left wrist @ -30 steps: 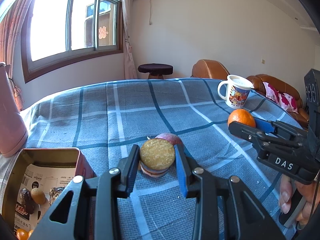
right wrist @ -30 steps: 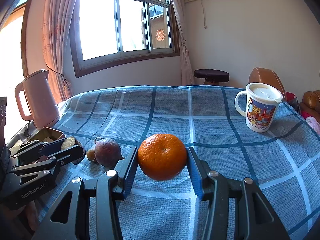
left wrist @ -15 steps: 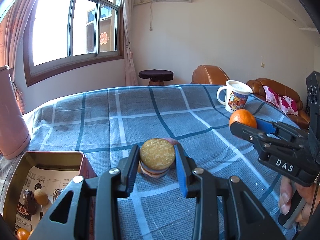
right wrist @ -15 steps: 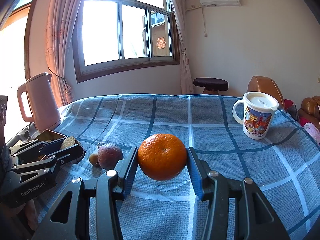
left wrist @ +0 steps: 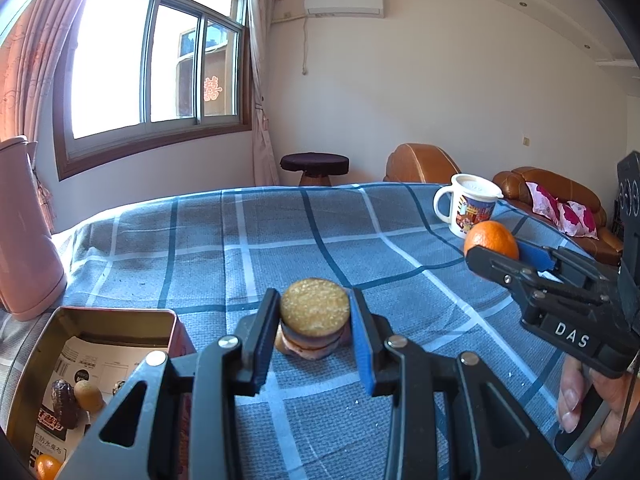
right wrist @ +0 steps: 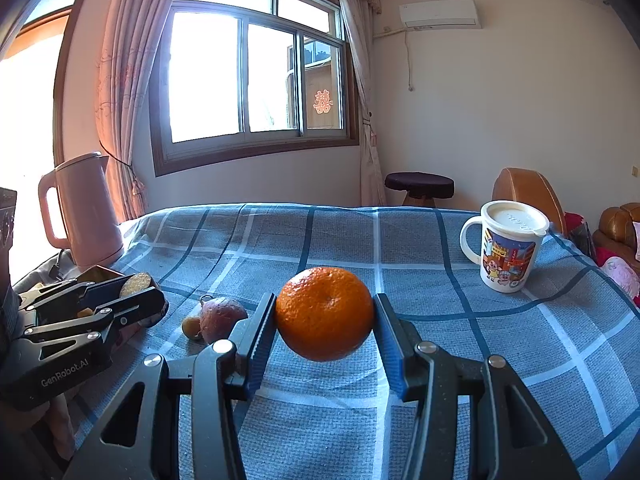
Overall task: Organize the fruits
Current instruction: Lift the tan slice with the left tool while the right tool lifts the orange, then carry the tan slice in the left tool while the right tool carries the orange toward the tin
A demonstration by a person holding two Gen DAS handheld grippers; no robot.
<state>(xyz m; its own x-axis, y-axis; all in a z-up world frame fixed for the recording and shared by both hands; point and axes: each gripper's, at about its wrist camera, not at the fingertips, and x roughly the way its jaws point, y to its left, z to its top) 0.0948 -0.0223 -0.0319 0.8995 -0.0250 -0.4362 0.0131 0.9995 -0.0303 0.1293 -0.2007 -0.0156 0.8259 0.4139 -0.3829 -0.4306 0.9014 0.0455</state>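
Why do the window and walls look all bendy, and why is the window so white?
Left wrist view: the fisheye lens bows the window frame and the edge of the table, and the corners go black. Daylight washes the panes white. Right wrist view: same bending; the window is blown out too, with glare behind the pink kettle. The orange stays sharp.

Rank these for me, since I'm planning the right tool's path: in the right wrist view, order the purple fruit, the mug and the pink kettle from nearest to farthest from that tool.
1. Purple fruit: on the cloth just left of the right tool.
2. Mug: farther back on the right.
3. Pink kettle: at the far left edge of the table.
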